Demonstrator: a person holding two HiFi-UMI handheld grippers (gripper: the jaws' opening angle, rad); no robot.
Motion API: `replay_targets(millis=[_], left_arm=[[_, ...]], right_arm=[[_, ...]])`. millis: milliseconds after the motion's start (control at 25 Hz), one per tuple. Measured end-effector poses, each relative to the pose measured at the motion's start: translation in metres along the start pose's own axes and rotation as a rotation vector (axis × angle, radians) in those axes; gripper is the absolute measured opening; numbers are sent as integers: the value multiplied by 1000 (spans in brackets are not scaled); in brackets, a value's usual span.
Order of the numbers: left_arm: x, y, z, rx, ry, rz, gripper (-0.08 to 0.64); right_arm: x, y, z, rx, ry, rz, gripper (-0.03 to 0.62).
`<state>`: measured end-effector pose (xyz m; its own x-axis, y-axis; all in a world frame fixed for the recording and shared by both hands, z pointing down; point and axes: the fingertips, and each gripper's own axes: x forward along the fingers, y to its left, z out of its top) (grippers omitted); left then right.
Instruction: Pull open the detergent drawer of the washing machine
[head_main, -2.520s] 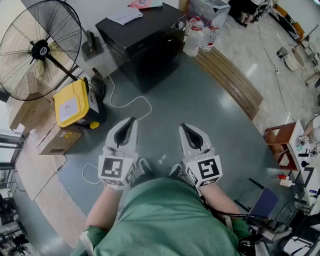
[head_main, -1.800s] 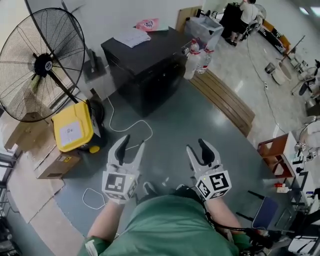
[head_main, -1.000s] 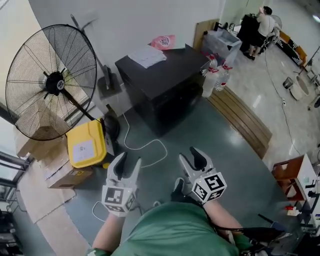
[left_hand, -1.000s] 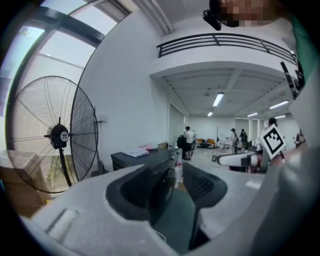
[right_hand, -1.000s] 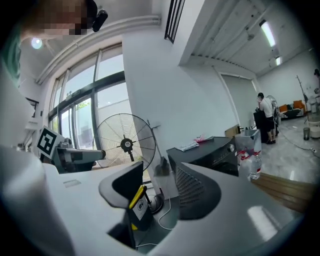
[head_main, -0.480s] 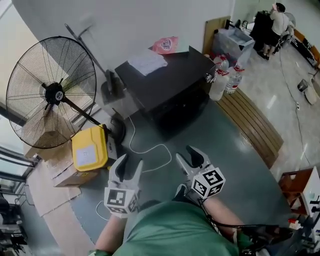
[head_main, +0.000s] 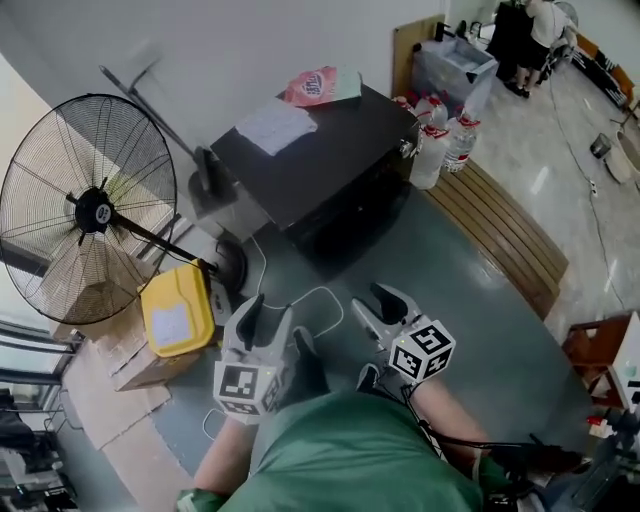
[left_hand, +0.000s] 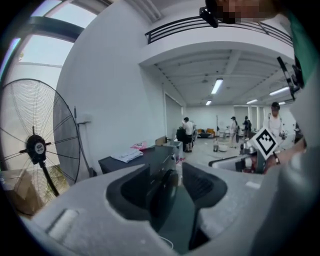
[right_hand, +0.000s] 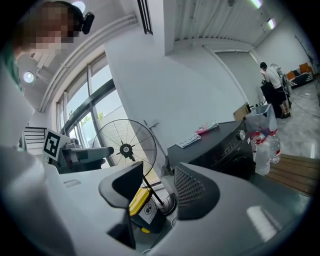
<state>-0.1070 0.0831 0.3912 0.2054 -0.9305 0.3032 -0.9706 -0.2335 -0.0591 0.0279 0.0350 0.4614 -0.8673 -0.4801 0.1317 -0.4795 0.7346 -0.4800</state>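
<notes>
The black washing machine stands against the white wall, a few steps ahead of me. Its front panel with a silver knob shows in the right gripper view; I cannot make out the drawer there. My left gripper is held out over the floor, open and empty, and the machine's dark front shows through its gap. My right gripper is beside it, also open and holding nothing. Neither touches the machine.
A large floor fan stands at the left, with a yellow-lidded box and cardboard boxes by it. A white cable loops on the floor. Water bottles and wooden planks lie to the machine's right. Papers rest on top.
Both grippers have moved forward over the floor toward the washing machine, which now looks nearer. The jaws of both have stayed open.
</notes>
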Motion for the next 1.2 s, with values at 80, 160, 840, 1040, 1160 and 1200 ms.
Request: replay_targets(millis=[80,160,840,1040,1160,1200], left_arm=[[18,7,0,4,-7,-40,202],[36,16,-1,4,-14,-82,202],[157,145,-13,7,54,-383,202],[176,148,-28,31,126,-391,202],[191,148,-37,27,167,-364,202],[194,145,-39,27,179,-355,202]], right_arm=[[8,-9,1,26,-12,-12,187],[19,-19,3,56,-24,-22,187],[150,-91,1,443,-198,-49,188],[170,-120,-12,516,-235,-5,189],[187,-144,-24,555,-232,51,189],[193,-152,-28,564,-222,70,189]])
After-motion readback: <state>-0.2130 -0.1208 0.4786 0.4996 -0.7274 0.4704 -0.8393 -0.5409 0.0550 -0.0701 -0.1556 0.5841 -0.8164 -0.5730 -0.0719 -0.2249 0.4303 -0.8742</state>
